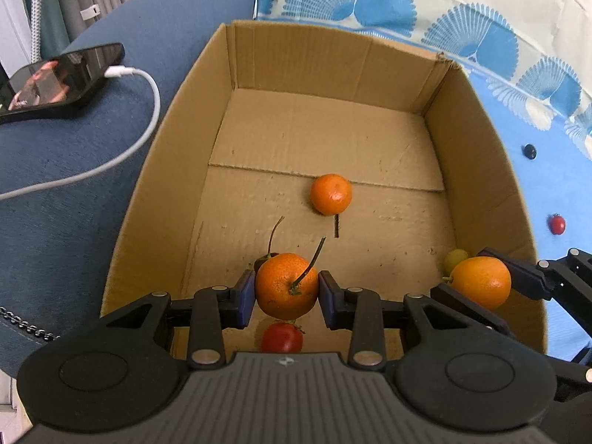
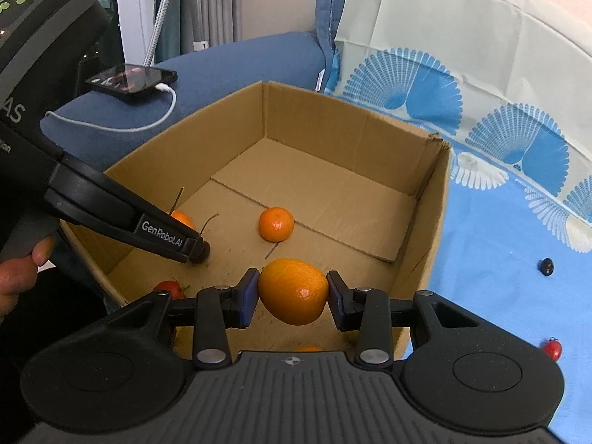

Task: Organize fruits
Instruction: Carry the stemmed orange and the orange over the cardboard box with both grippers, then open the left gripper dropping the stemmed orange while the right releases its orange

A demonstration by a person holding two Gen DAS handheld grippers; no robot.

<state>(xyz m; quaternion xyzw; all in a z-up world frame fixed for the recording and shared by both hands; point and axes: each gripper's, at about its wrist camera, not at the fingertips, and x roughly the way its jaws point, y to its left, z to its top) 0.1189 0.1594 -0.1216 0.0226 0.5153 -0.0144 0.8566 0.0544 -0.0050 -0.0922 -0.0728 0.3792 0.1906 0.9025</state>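
An open cardboard box (image 1: 166, 170) stands on a blue patterned cloth. My left gripper (image 1: 286, 294) is shut on a stemmed orange (image 1: 281, 288) low over the box's near end. Over the box's right near corner, my right gripper (image 2: 292, 294) is shut on a smooth oval orange (image 2: 292, 285); the left wrist view also shows this oval orange (image 1: 481, 283). A third orange (image 1: 330, 194) lies on the box floor. Under the left gripper's fingers lie a red fruit (image 1: 282, 337) and a dark stemmed cherry (image 1: 264, 259). A pale green fruit (image 1: 455, 259) sits by the right wall.
On the cloth right of the box lie a small dark fruit (image 2: 546, 266) and a small red fruit (image 2: 552, 348). A phone (image 1: 63, 77) with a white cable (image 1: 148, 125) rests on the blue sofa arm to the left. A hand (image 2: 14, 277) holds the left gripper.
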